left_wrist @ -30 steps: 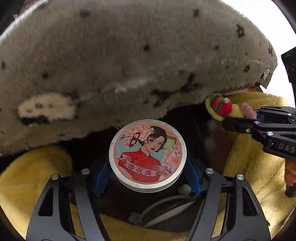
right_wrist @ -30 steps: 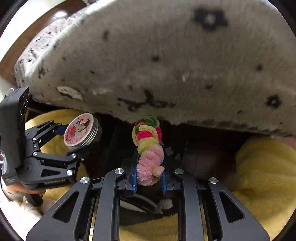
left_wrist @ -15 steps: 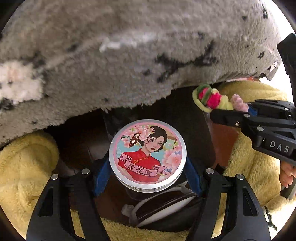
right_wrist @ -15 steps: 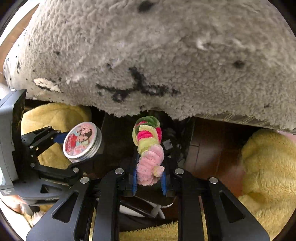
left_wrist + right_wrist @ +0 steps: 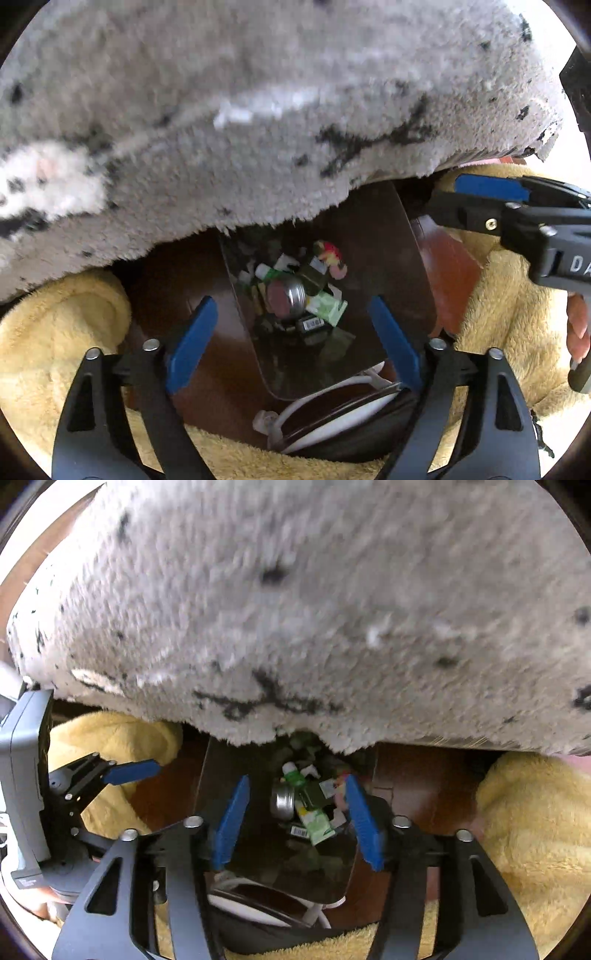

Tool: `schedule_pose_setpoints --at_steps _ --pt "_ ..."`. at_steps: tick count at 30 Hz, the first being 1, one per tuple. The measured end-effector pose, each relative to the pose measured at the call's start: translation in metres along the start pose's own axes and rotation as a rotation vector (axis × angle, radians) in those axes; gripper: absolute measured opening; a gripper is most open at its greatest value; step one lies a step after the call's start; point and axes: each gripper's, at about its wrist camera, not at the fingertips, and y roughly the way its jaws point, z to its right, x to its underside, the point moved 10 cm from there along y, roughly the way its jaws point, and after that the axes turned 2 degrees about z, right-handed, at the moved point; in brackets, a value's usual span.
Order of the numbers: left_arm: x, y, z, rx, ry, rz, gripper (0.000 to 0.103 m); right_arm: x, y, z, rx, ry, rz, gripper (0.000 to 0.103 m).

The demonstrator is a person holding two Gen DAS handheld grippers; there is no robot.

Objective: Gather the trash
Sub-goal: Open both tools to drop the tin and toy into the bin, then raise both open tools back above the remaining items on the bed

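My left gripper (image 5: pixel 291 343) is open and empty above a dark brown bin (image 5: pixel 402 258). The round tin (image 5: pixel 286 299) lies inside the bin among wrappers, next to a green carton (image 5: pixel 327 308) and the pink-yellow fuzzy pipe-cleaner toy (image 5: pixel 330 254). My right gripper (image 5: pixel 297 821) is open and empty over the same bin (image 5: pixel 218 771). The tin (image 5: pixel 282 801) and the green carton (image 5: pixel 316 823) show between its fingers. The right gripper's blue-padded fingers (image 5: pixel 487 186) enter the left wrist view from the right. The left gripper (image 5: pixel 131 770) shows at the left of the right wrist view.
A grey speckled fluffy rug (image 5: pixel 258 110) overhangs the far side of the bin and also fills the top of the right wrist view (image 5: pixel 314 609). Yellow plush cloth (image 5: pixel 55 332) lies on both sides. A white cable (image 5: pixel 332 402) lies on the wooden floor (image 5: pixel 417 779) near me.
Both grippers have opened. The tin left my left gripper and the fuzzy toy left my right gripper; both now lie in the bin. Both grippers moved closer over the bin.
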Motion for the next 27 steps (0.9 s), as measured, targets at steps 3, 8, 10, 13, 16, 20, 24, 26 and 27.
schedule_pose_setpoints --at_steps 3,8,10,13,16,20,24,26,27 --pt "-0.005 -0.014 0.000 -0.027 0.015 0.040 0.091 -0.007 -0.016 0.002 0.014 -0.002 0.049 0.087" --pt "-0.015 -0.045 -0.001 -0.053 0.028 0.108 0.095 -0.019 -0.044 0.001 0.051 -0.037 0.122 0.098" --pt "-0.019 -0.054 -0.004 -0.056 0.024 0.137 0.095 -0.024 -0.054 0.000 0.063 -0.046 0.151 0.099" --pt "-0.028 -0.078 -0.005 -0.056 0.021 0.184 0.095 -0.032 -0.069 -0.005 0.079 -0.061 0.193 0.099" --pt "-0.038 -0.101 -0.005 -0.054 0.022 0.236 0.095 -0.041 -0.084 -0.009 0.085 -0.075 0.233 0.099" --pt "-0.055 -0.132 -0.011 -0.075 0.019 0.321 0.095 -0.061 -0.107 -0.011 0.106 -0.097 0.304 0.099" --pt "-0.079 -0.156 -0.025 -0.085 -0.009 0.387 0.095 -0.088 -0.127 -0.001 0.142 -0.092 0.374 0.099" --pt "-0.091 -0.165 -0.031 -0.096 -0.021 0.413 0.095 -0.102 -0.136 0.003 0.162 -0.096 0.403 0.099" --pt "-0.099 -0.170 -0.036 -0.106 -0.027 0.428 0.095 -0.110 -0.140 0.004 0.174 -0.099 0.418 0.099"
